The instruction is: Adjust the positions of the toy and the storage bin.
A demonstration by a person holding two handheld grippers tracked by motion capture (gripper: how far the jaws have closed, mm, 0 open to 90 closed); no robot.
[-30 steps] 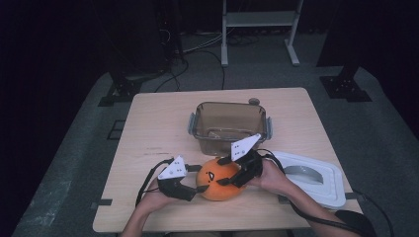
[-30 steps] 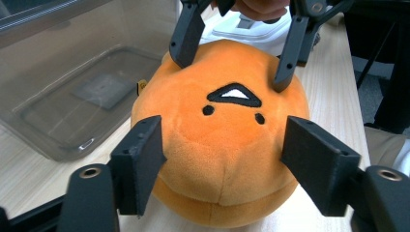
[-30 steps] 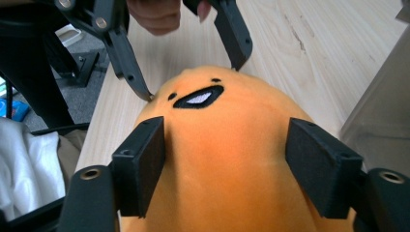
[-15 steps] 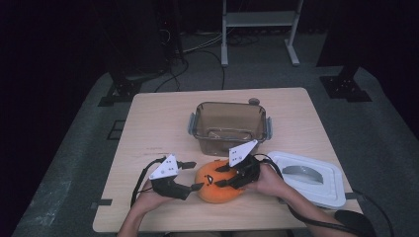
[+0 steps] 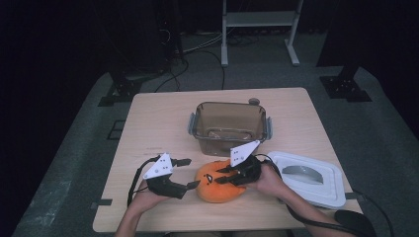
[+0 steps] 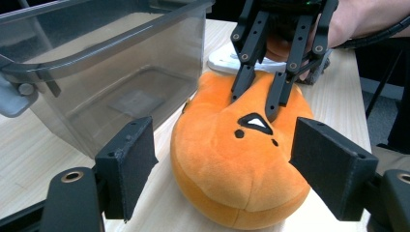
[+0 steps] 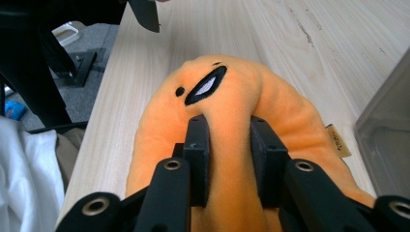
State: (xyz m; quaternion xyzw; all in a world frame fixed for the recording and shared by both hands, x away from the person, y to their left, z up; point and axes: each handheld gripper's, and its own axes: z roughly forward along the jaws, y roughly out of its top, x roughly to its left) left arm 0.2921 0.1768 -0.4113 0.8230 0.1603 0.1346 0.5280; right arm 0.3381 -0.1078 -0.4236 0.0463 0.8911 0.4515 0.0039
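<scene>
Two black jaws of the right gripper (image 7: 227,159) have just been closing, and in the right gripper view they pinch a raised fold of the orange plush toy (image 7: 227,111) between their pads, low in the middle of the frame. In the high view this same gripper (image 5: 223,177) sits at lower centre, lying over the toy's top, with the person's right hand (image 5: 269,178) behind it.

In the left gripper view, the jaws of the left gripper (image 6: 237,174) have just been opening and stand apart on either side of the toy (image 6: 232,169) without pressing on it; the toy's small black-and-white face marking shows at mid-frame. In the high view the left gripper (image 5: 190,174) lies in the lower left part of the frame, just beside the toy (image 5: 217,181), held by the left hand (image 5: 148,197).

The toy rests on the wooden table (image 5: 163,118), near its front edge. Just above it in the high view stands a clear plastic tub (image 5: 228,126), open on top. To the lower right lies a white lid (image 5: 316,182) flat on the table, apart from the tub.
</scene>
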